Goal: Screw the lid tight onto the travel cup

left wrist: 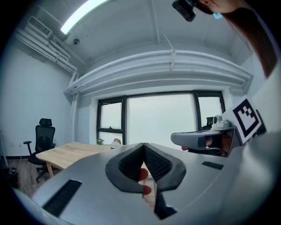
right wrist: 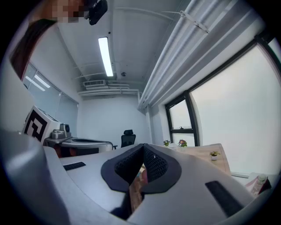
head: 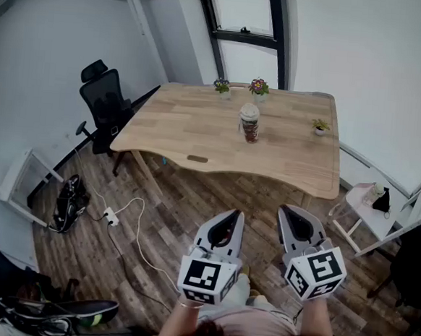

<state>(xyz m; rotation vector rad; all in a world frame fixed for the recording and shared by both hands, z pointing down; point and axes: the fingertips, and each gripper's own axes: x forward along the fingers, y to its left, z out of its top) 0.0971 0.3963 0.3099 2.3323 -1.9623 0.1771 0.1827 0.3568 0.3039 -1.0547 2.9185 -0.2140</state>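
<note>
The travel cup (head: 249, 123) stands upright near the middle of the wooden table (head: 199, 130), far ahead of me, with a pale lid on top of its dark patterned body. Both grippers are held close to my body over the wooden floor, well short of the table. My left gripper (head: 229, 216) has its jaws closed together with nothing between them, and it looks the same in its own view (left wrist: 143, 148). My right gripper (head: 293, 211) is likewise shut and empty, as its own view (right wrist: 142, 150) shows. Neither gripper view shows the cup clearly.
Three small potted plants (head: 259, 86) (head: 222, 85) (head: 320, 125) stand on the table's far and right parts. A black office chair (head: 103, 101) is at its left end. A cable with a power strip (head: 111, 217) and a bag (head: 69, 200) lie on the floor. A white side table (head: 371, 205) stands right.
</note>
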